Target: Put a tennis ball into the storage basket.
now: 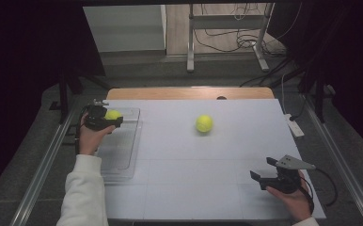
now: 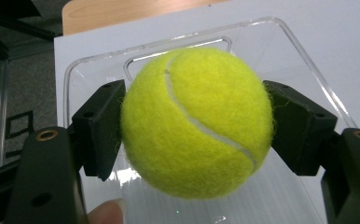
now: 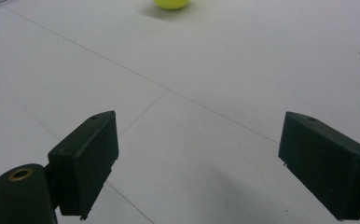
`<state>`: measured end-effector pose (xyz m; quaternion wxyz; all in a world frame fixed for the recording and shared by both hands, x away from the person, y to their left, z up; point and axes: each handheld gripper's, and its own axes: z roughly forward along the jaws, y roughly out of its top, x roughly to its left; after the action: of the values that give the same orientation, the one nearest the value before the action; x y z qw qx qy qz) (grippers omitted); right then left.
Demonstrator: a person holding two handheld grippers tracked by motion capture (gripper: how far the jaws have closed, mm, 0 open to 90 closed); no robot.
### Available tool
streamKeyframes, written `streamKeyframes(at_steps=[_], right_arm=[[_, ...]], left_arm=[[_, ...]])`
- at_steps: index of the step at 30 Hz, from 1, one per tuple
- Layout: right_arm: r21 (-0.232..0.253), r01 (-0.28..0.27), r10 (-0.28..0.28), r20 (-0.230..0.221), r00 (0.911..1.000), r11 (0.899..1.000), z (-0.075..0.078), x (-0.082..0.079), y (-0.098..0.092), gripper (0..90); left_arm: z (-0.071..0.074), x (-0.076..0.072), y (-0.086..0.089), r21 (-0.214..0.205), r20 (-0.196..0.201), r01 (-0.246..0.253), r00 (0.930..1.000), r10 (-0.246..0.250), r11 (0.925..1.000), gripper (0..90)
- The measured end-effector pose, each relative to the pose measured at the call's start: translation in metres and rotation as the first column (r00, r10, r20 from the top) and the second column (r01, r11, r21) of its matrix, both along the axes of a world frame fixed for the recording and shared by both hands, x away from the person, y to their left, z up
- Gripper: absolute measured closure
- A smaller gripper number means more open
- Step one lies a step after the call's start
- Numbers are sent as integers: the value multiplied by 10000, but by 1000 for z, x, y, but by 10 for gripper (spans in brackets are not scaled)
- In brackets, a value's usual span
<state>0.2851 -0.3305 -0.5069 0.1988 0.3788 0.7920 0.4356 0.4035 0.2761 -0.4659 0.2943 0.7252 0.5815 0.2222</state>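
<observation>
My left gripper (image 1: 114,117) is shut on a yellow tennis ball (image 1: 112,114) and holds it above the far end of a clear plastic tray (image 1: 123,155) at the table's left. In the left gripper view the ball (image 2: 197,122) is pressed between both black pads, with the tray's rim (image 2: 280,24) beneath it. A second tennis ball (image 1: 204,123) lies loose on the white table near the middle; its lower edge (image 3: 171,3) shows at the top of the right gripper view. My right gripper (image 1: 262,170) rests open at the front right, jaws (image 3: 199,168) wide apart over bare table.
The white table top (image 1: 208,160) ends in a wooden strip (image 1: 189,92) at the far side. A white remote-like device (image 1: 294,125) lies at the right edge. Metal rails run along both sides, and a stand with cables is on the floor beyond.
</observation>
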Motion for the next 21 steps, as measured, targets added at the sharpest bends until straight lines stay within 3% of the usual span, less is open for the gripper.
streamKeyframes(at_steps=[21], right_arm=[[-5,9,-9,-19,10000,10000,-1,0,0,123]], left_arm=[[-20,10,-2,690,-776,37,9970,17,9976,266]])
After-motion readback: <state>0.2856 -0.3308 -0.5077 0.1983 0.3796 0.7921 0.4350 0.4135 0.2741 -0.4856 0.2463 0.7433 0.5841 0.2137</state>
